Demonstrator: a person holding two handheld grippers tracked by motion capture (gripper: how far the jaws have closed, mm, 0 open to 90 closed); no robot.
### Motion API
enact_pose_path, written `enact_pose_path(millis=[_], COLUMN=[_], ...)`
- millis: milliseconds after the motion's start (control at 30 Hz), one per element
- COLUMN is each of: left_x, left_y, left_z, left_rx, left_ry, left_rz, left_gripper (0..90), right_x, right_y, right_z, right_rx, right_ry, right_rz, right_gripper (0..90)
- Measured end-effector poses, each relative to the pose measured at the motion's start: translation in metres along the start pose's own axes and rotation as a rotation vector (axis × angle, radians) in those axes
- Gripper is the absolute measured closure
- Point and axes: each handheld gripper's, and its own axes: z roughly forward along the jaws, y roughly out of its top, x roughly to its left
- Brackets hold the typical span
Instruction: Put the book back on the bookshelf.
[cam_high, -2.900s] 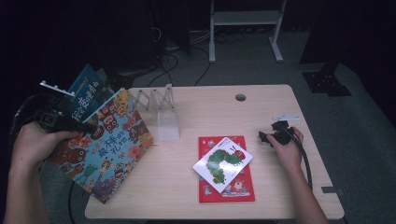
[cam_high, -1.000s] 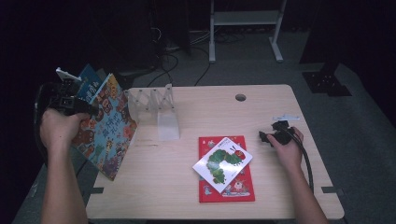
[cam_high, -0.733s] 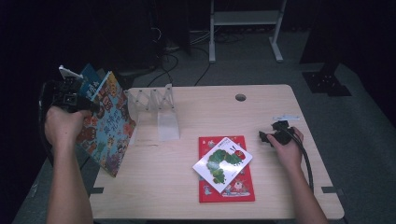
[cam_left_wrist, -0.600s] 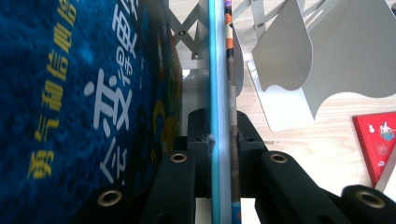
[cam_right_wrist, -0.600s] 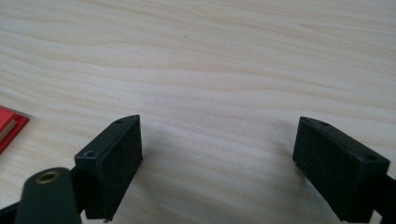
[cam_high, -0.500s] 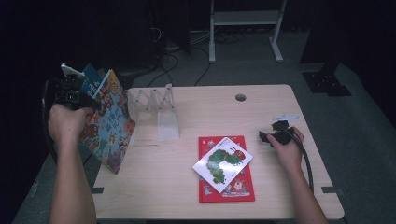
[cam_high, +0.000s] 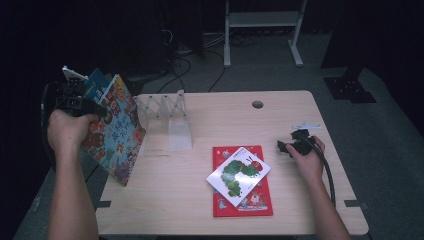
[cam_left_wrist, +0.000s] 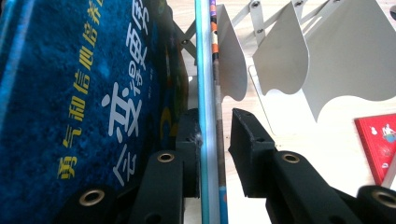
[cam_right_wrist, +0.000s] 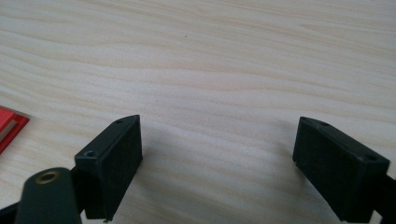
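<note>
Four books are counted; two (cam_high: 112, 127) are clamped in the left gripper (cam_left_wrist: 215, 140), while the right gripper (cam_right_wrist: 217, 163) is held wide apart.

Open wood is seen across the far right of the tabletop (cam_high: 280, 112), broken by a small round hole (cam_high: 257, 104) near the far edge. The middle is blocked by a red book (cam_high: 245, 192) with a white book (cam_high: 238, 171) lying across it. At the far left, passage is barred by the white fan-shaped rack (cam_high: 167, 117), its upright dividers leaving narrow slots between them. The left edge is crowded by two books held upright: a colourful book (cam_high: 116, 131) and a blue book (cam_left_wrist: 93, 102) just beside the rack's first divider. Bare wood lies between the spread jaws of the right claw (cam_right_wrist: 217, 163).
</note>
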Motion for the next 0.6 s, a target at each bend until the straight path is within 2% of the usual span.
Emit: enact_pose_path(millis=[100,167,233,333,433,600], left_x=[-0.001,-0.001,-0.001,-0.001,-0.001,-0.004], left_y=[0.002,0.003,0.004,0.006,0.006,0.004], left_z=[-0.008,-0.011,-0.018,-0.026,-0.032,-0.034], left_rx=[-0.006,-0.008,-0.032,-0.042,-0.059,-0.069], left_ry=[0.031,0.024,0.029,0.042,0.051,-0.011], left_rz=[0.006,0.014,0.017,0.031,0.045,0.081], left_gripper=[73.0,74.2,74.5,74.7,79.1,89.9], right_x=[0.0,0.0,0.0,0.0,0.0,0.0], right_y=[0.0,0.0,0.0,0.0,0.0,0.0], right_z=[0.0,0.0,0.0,0.0,0.0,0.0], right_rx=[0.0,-0.001,0.0,-0.001,-0.001,0.0], right_ry=[0.0,0.0,0.0,0.0,0.0,0.0], right_rz=[0.0,0.0,0.0,0.0,0.0,0.0], right_gripper=[14.8,14.7,14.8,14.8,14.7,14.8])
